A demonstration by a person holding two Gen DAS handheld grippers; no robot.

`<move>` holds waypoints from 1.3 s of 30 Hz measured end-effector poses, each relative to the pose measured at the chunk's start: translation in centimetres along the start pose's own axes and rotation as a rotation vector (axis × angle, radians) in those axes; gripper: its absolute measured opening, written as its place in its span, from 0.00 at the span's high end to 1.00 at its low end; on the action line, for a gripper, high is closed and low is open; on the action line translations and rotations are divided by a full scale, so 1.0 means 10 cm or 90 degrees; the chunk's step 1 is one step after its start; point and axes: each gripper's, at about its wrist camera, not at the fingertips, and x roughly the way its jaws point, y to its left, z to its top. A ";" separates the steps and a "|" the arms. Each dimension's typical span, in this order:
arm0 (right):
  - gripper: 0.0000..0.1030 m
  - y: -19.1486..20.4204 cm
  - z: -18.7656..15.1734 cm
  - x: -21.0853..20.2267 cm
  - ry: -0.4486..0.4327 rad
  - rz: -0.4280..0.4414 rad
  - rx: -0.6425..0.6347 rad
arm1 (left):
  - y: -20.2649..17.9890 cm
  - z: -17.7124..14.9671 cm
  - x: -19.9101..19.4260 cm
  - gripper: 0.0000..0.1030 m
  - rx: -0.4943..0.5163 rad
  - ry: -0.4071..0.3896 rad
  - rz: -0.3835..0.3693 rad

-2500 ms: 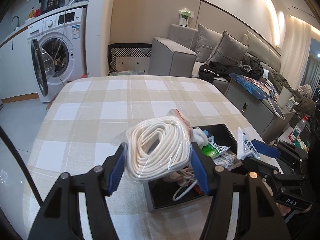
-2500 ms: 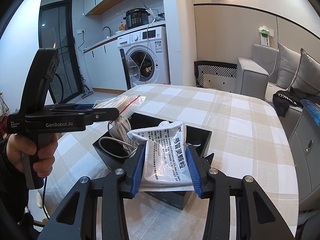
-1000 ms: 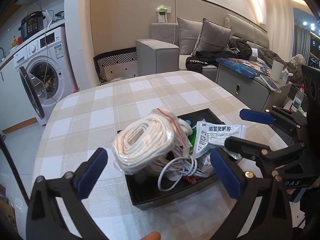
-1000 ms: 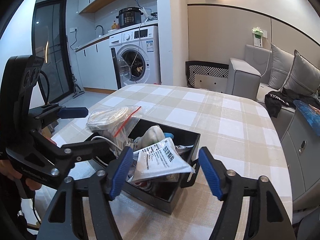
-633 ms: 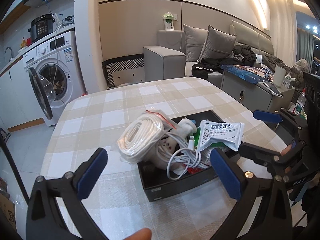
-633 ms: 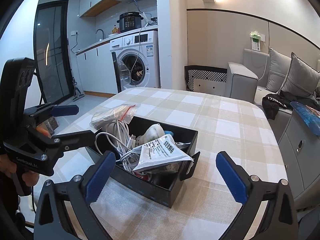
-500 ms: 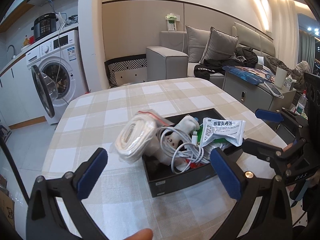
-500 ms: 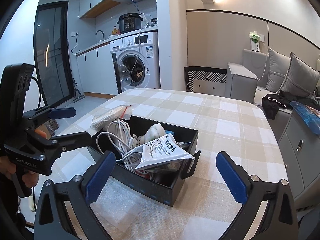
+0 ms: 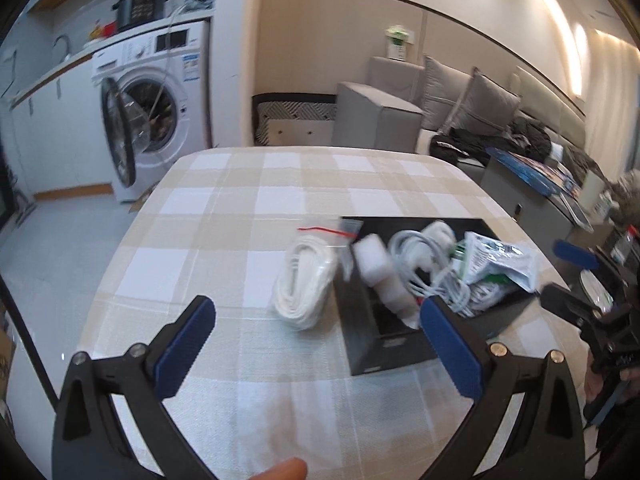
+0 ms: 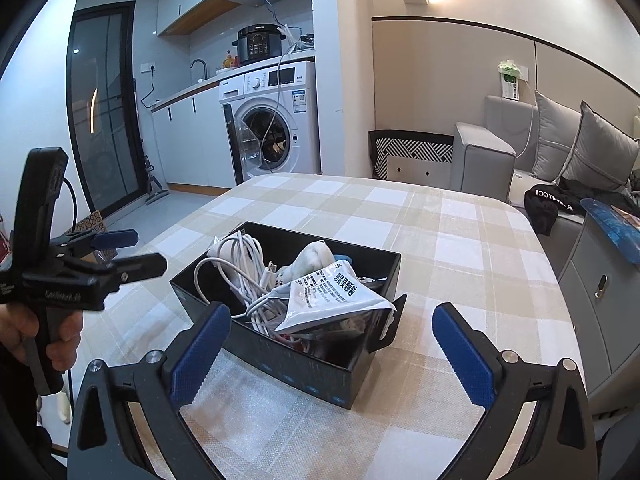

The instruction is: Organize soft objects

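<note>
Both grippers, the left gripper (image 9: 318, 342) and the right gripper (image 10: 331, 350), are wide open and hold nothing now, and the bag of white rope (image 9: 305, 282) has slipped out of the black box (image 10: 280, 354) onto the desk (image 9: 248, 208) beside it, so it likely needs putting back.

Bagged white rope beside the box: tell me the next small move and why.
Probably bring the open left gripper forward to close on the bagged rope. It lies on the tablecloth against the black box, outside it, while both grippers hold nothing.
</note>
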 end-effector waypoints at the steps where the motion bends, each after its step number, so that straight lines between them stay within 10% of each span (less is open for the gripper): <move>1: 0.00 0.00 0.00 -0.01 -0.001 0.000 0.001 | 0.05 0.01 0.02 0.00 -0.016 0.003 0.002; 9: 0.00 -0.04 -0.01 0.01 0.007 -0.001 0.006 | 0.28 0.00 0.28 0.00 -0.091 0.023 0.106; 14: 0.00 -0.07 -0.03 0.01 0.019 -0.005 0.010 | 0.43 0.02 0.48 0.00 -0.144 0.042 0.092; 27: 0.00 -0.24 0.64 -0.39 -0.046 0.015 0.036 | 0.25 0.34 0.17 0.00 0.036 -0.015 0.076; 39: 0.00 -0.16 0.41 -0.05 0.023 0.007 0.018 | 0.34 0.20 0.75 0.02 0.055 0.116 0.000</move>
